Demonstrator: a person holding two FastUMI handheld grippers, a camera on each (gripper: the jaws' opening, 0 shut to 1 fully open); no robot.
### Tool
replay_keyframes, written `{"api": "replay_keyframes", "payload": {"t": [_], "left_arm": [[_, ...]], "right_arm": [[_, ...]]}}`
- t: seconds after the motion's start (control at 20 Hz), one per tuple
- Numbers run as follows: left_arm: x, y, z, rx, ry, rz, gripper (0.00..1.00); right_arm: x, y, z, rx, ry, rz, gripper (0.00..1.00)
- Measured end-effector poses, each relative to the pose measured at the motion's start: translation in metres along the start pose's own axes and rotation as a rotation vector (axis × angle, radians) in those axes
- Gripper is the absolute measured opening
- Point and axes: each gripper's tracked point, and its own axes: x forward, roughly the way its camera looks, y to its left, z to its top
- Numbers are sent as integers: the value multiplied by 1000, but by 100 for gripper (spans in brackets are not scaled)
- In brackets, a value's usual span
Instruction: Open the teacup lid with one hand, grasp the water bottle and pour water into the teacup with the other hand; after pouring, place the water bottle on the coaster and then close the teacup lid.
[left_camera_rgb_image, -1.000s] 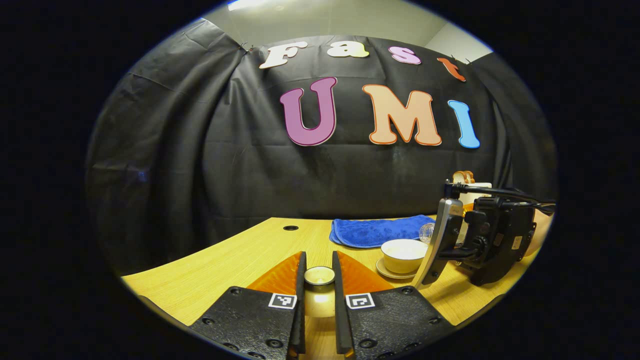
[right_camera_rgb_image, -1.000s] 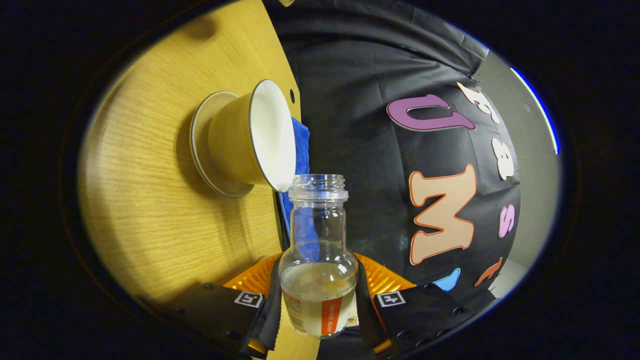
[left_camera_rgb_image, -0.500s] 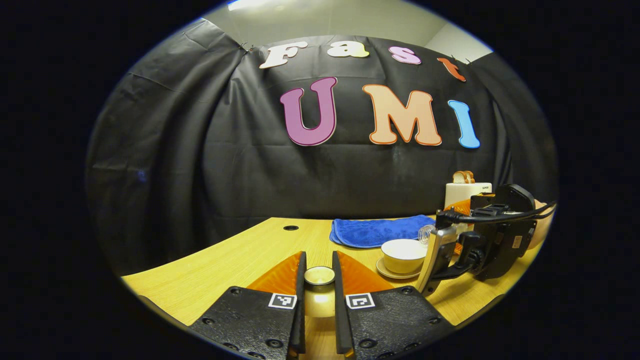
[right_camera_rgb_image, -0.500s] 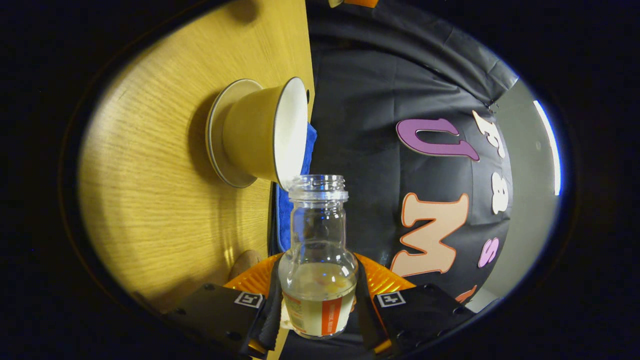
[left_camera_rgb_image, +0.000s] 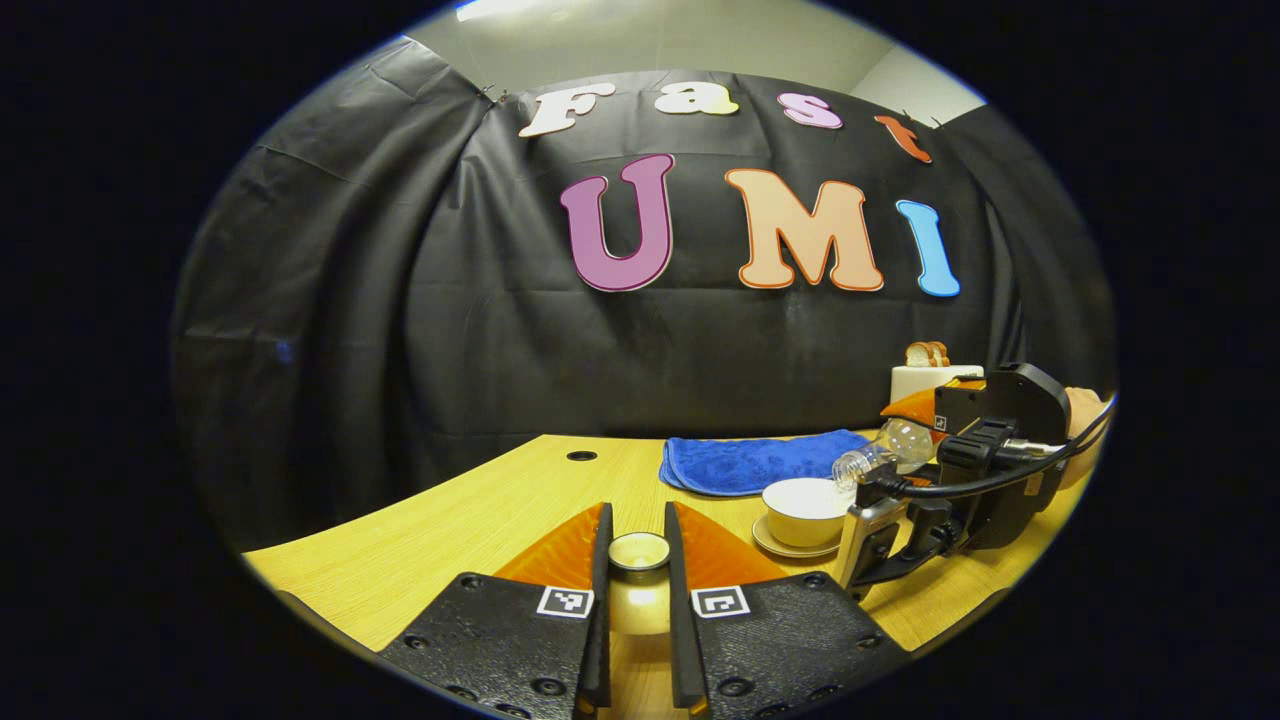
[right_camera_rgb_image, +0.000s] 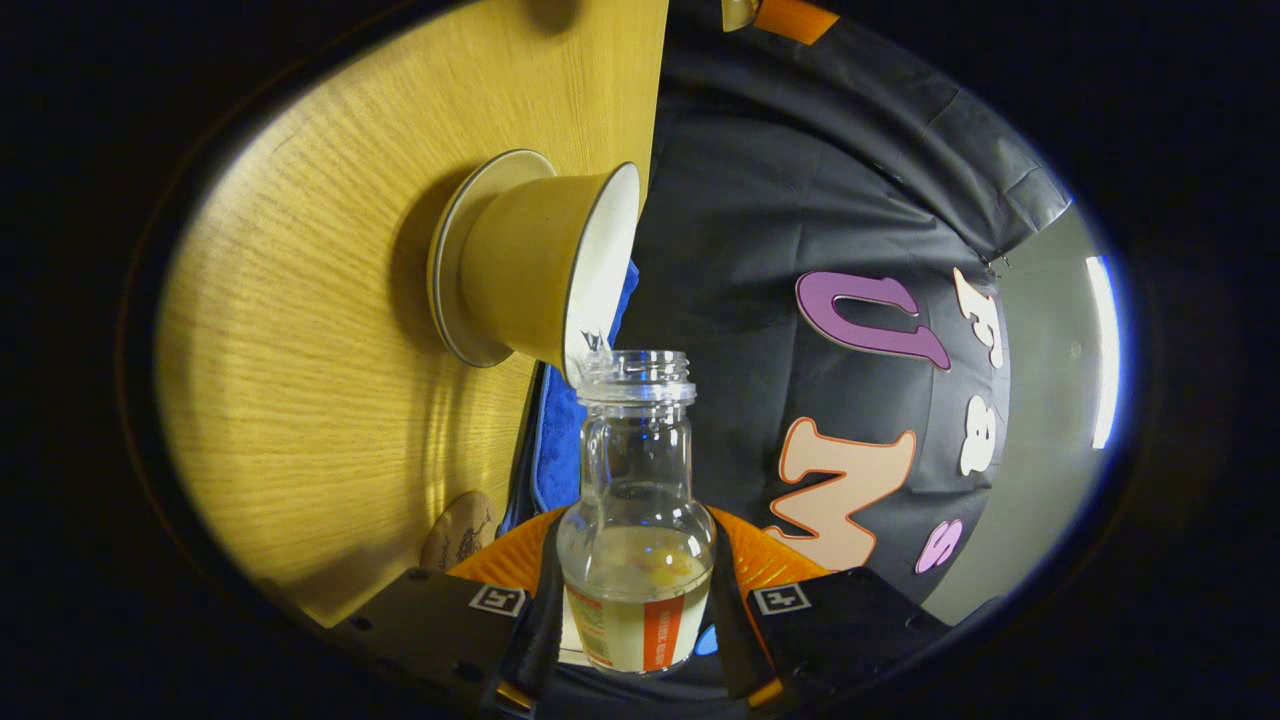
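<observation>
Holding the teacup lid (left_camera_rgb_image: 639, 553) between our left gripper (left_camera_rgb_image: 637, 600), we have both jaws pressed on its sides, low over the wooden counter (left_camera_rgb_image: 450, 520). Ahead and to the right in the left gripper view stands the uncovered teacup (left_camera_rgb_image: 806, 510) on its saucer (left_camera_rgb_image: 775, 545), with a blue cloth (left_camera_rgb_image: 750, 462) lying just behind it by the booth wall. A toaster (left_camera_rgb_image: 925, 378) with bread in it stands farther back at the right.

Our right gripper (right_camera_rgb_image: 633, 610) grips the water bottle (right_camera_rgb_image: 637, 520) around its lower body, jaws clenched on either side of the label. We have the bottle tipped over toward the cup: in the left gripper view the bottle (left_camera_rgb_image: 880, 455) slants neck-down, its open mouth just above the cup's rim. In the right gripper view the mouth sits right at the edge of the teacup (right_camera_rgb_image: 545, 270), and some liquid is in the bottle's base. A round coaster (right_camera_rgb_image: 460, 530) lies on the counter (right_camera_rgb_image: 300, 350) near the right gripper, well apart from the cup.
</observation>
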Motion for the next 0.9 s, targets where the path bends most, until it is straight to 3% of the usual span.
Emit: {"api": "replay_keyframes", "payload": {"t": [0.5,0.9], "left_arm": [[0,-1,0,0,-1,1,21],[-1,0,0,0,0,1,21]], "right_arm": [[4,-18,14,-179,-54,-49,66],[4,-36,21,-253,-82,-92,66]]}}
